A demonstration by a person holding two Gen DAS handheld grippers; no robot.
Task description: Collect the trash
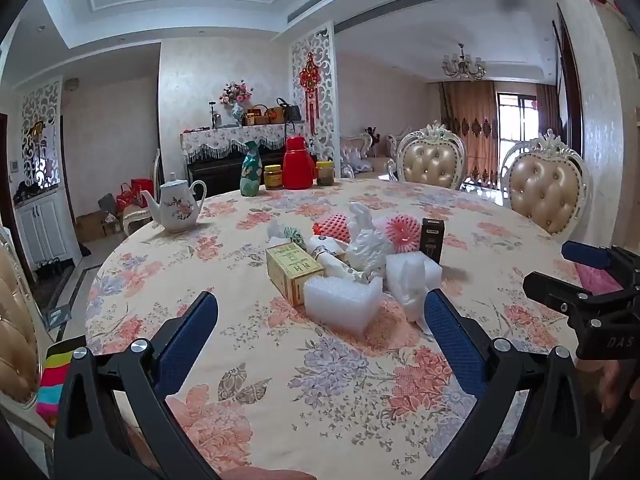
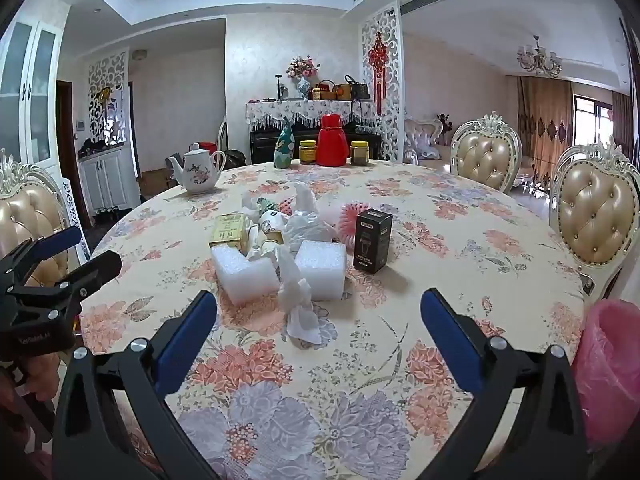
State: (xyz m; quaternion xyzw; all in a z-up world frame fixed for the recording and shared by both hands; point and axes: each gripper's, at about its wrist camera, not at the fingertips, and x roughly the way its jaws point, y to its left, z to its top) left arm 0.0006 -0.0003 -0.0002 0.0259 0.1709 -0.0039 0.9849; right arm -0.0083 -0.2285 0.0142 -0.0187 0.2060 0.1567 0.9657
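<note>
A heap of trash lies mid-table on the floral cloth: two white foam blocks, a yellow carton, a black box, crumpled white tissue, a white plastic bag, and pink foam fruit nets. My left gripper hovers open over the near table edge, short of the pile, nothing between its fingers. My right gripper is likewise open and holds nothing; it is also seen from the left wrist. A pink bin bag sits at the right.
At the table's far side stand a white teapot, a green bottle, two jars, and a red thermos. Padded chairs ring the round table. A striped cloth hangs at the left.
</note>
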